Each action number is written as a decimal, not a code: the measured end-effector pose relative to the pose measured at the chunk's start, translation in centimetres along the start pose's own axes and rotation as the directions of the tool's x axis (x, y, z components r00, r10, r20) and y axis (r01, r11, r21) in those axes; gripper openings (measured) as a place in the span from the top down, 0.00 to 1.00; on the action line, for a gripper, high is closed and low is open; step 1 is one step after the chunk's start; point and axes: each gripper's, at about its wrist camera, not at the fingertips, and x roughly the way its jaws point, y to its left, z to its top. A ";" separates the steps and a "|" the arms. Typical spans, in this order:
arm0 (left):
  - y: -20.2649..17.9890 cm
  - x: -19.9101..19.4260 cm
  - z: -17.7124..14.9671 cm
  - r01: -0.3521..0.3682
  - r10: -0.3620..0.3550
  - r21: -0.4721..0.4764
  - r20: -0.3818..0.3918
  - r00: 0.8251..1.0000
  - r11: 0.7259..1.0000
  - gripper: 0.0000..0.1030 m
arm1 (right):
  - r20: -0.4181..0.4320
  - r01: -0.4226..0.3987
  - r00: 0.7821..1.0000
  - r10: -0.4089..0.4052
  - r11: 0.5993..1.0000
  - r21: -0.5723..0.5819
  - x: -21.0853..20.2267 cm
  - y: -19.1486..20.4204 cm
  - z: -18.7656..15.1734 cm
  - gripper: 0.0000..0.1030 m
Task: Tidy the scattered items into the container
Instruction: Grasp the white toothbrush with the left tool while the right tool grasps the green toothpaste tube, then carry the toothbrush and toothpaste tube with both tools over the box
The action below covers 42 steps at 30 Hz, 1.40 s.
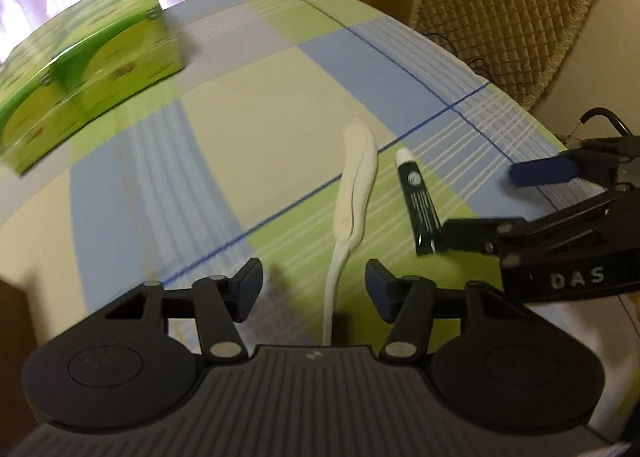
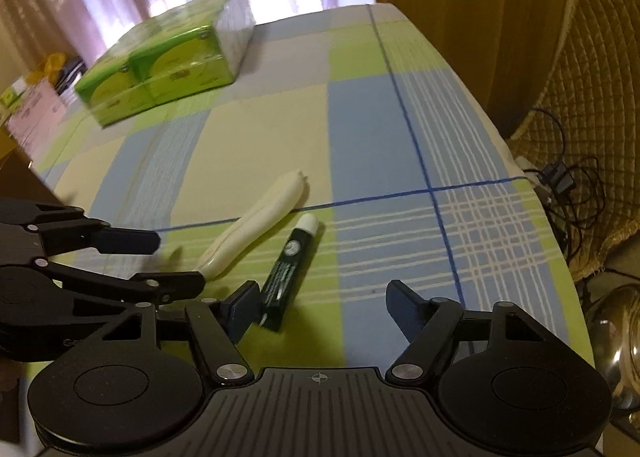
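A long white shoehorn-like item [image 1: 356, 185] lies on the checked tablecloth, its thin handle running between the fingers of my open left gripper [image 1: 314, 289]. A dark green tube with a white cap [image 1: 416, 201] lies just right of it. In the right wrist view the white item [image 2: 256, 225] and the tube [image 2: 288, 273] lie side by side; my open right gripper [image 2: 320, 309] is low over the cloth with its left finger beside the tube's crimped end. Both grippers are empty. No container shows in either view.
A green pack of tissues [image 1: 80, 69] sits at the far left of the table and shows in the right wrist view [image 2: 168, 65] too. The table's right edge [image 2: 552, 193] drops to a quilted chair [image 2: 592, 97] and cables on the floor.
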 end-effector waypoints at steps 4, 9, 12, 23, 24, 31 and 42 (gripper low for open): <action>0.0 1.5 1.3 0.047 -0.048 0.026 0.021 0.999 0.999 0.58 | 0.001 0.009 1.000 -0.009 1.000 0.026 0.4 -0.8 0.5 0.26; -0.4 3.2 2.3 0.081 -0.082 0.054 0.021 0.996 0.995 0.79 | 0.002 0.000 1.000 0.000 1.000 0.027 0.8 -1.0 1.2 0.26; -0.2 3.3 2.0 0.074 -0.074 0.031 0.025 0.997 0.997 0.84 | 0.003 -0.010 1.000 0.010 1.000 -0.002 1.3 -0.4 1.4 0.26; 3.9 0.3 -1.6 -0.127 0.109 -0.298 -0.077 0.991 0.946 0.84 | 0.013 -0.003 1.000 0.005 0.982 -0.188 4.1 2.9 1.7 0.56; 4.1 0.0 -2.0 -0.136 0.116 -0.311 -0.084 0.990 0.941 0.84 | 0.019 0.011 1.000 -0.007 0.973 -0.230 4.2 3.3 1.5 0.62; 5.9 0.0 -2.0 -0.101 0.088 -0.337 -0.054 0.995 0.936 0.80 | 0.038 0.021 0.999 -0.009 0.935 -0.354 4.2 4.3 0.0 0.79; 4.1 -1.5 -4.9 -0.123 0.108 -0.316 -0.065 0.992 0.941 0.84 | -0.022 -0.068 0.998 0.064 0.920 -0.386 1.5 3.8 -3.2 0.81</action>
